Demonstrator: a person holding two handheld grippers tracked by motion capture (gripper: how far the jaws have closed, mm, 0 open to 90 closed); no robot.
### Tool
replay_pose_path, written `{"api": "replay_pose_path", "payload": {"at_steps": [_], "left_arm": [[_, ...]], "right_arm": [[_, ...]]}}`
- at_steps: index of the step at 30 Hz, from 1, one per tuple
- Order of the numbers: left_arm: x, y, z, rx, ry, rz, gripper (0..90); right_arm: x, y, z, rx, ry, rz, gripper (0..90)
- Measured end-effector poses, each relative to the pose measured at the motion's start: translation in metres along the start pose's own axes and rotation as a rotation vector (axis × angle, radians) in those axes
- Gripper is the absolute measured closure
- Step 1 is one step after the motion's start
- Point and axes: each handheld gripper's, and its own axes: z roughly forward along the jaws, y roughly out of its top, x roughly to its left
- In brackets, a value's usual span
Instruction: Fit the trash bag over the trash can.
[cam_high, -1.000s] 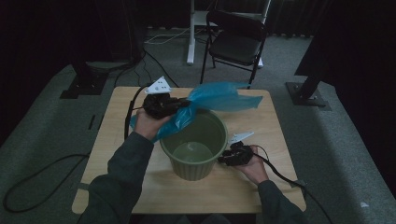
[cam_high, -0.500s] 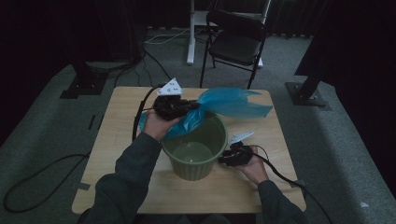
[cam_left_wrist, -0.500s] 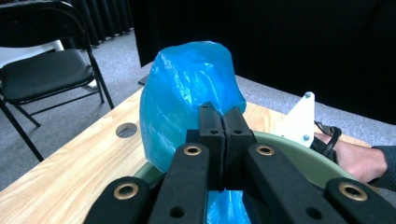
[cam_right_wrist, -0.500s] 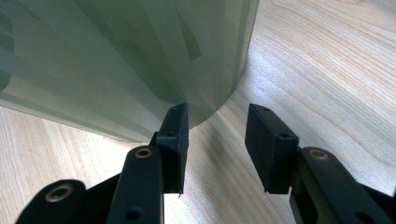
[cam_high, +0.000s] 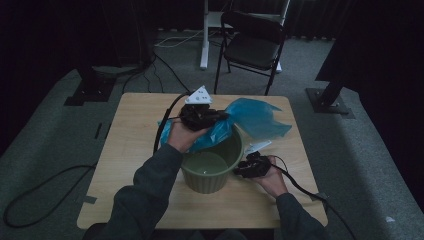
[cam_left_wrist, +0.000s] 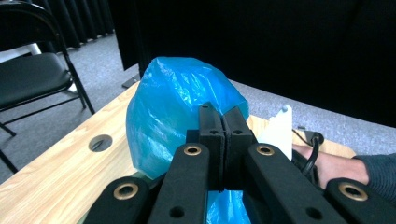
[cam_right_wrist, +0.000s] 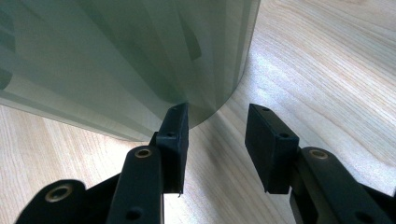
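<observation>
Over the middle of the light wooden tabletop sits a ribbed, pale green plastic bucket, and that's where everything's going on. From the high view, the left gripper hangs just above the far rim of the bucket, its jaws squeezed together on a crinkly blue plastic bag. Most of the bag billows off to the right past the rim, and a bit of it drapes down over the rim near the hand. In the left gripper view you can see the two black jaws pressed flat against each other with blue film bunched up right behind them.

The right gripper is low down by the right side of the bucket. In the right gripper view its jaws stand apart with nothing between them, one tip touching or almost touching the bucket's wall, can't tell which.
</observation>
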Motion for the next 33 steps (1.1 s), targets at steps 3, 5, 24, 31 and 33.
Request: {"api": "replay_pose_path", "payload": {"at_steps": [3,5,24,31,33], "left_arm": [[-0.005,0.003,0.007,0.005,-0.013,0.005,88.9],[-0.008,0.006,0.011,0.01,-0.021,0.012,88.9],[-0.028,0.014,0.033,-0.001,-0.096,0.019,88.8],[-0.024,0.008,0.026,0.003,-0.087,0.011,88.7],[-0.023,0.007,0.025,0.001,-0.085,0.004,88.7]], "right_arm": [[0.0,0.0,0.0,0.0,0.001,0.0,58.9],[0.0,0.0,0.0,0.001,0.002,0.001,58.9],[0.0,0.0,0.0,0.01,0.004,-0.007,58.8],[0.002,0.0,-0.002,0.008,0.003,0.011,58.6],[0.002,0.001,-0.002,0.009,0.004,0.017,58.6]]}}
